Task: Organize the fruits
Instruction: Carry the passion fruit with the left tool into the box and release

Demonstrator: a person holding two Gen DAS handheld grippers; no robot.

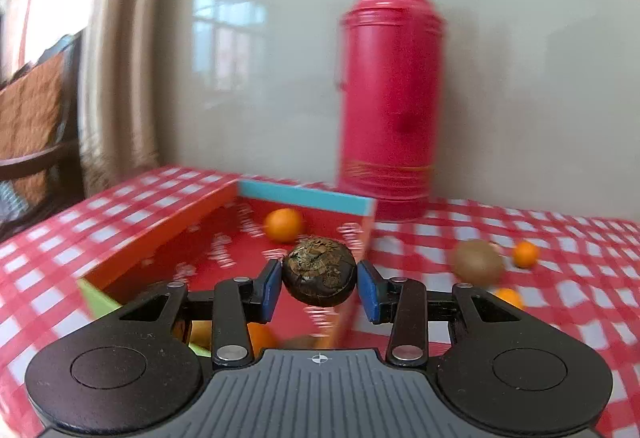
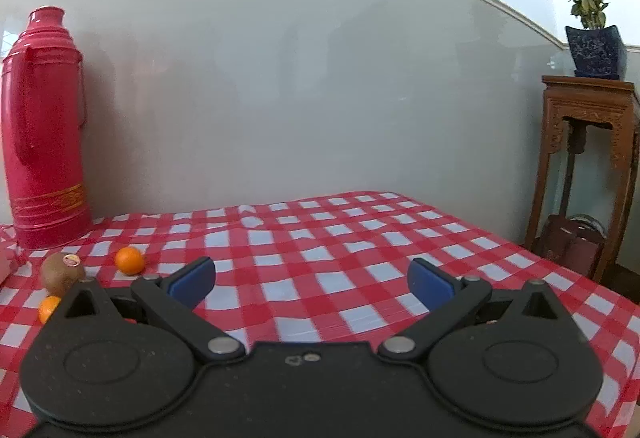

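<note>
The left gripper (image 1: 319,284) held a dark, dried round fruit (image 1: 319,272) between its blue pads, raised over the open red box (image 1: 168,234). An orange (image 1: 283,224) lay deeper in that box. Out on the checked tablecloth (image 2: 340,238) a kiwi (image 2: 63,273) sat between two small oranges (image 2: 129,260), the red thermos (image 2: 42,126) standing behind. The right gripper (image 2: 312,278) hung wide apart and empty above the cloth.

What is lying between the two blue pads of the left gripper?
In the left wrist view, a dark round fruit with a rough, leafy-looking top sits between the pads of the left gripper, above the red box.
</note>
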